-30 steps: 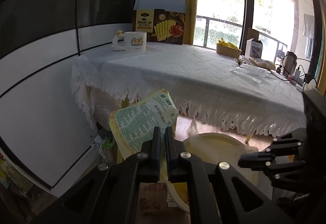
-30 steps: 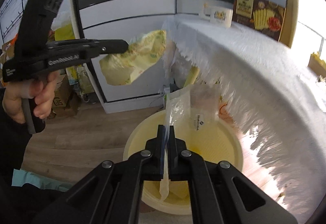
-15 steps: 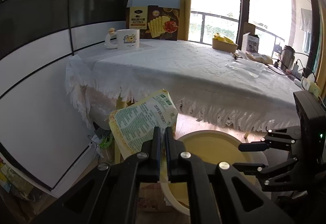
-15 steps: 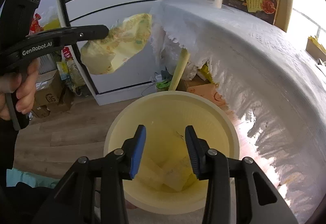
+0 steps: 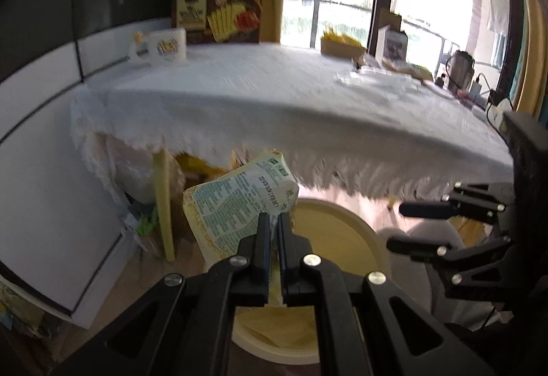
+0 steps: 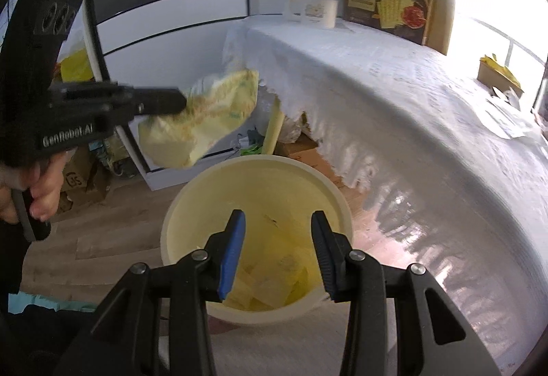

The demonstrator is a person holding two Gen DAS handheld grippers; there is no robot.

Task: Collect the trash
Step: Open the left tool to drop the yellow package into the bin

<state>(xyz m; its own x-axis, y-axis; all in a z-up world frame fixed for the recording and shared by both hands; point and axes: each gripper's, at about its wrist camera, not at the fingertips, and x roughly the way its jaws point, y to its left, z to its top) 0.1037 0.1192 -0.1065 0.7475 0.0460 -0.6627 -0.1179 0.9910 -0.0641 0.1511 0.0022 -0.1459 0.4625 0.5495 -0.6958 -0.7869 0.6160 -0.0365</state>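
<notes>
Above bin [image 6: 191, 201]: left gripper [image 5: 273, 222] jaws pinch wrapper [image 5: 236, 201]; right gripper [image 6: 277, 232] jaws apart, empty.

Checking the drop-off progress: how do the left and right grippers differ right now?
The left gripper has its jaws shut on a yellow snack bag; the right gripper has its jaws apart with nothing between them. The left one sits beside the yellow bin, the right one over its mouth. Both are black and point downward.
</notes>
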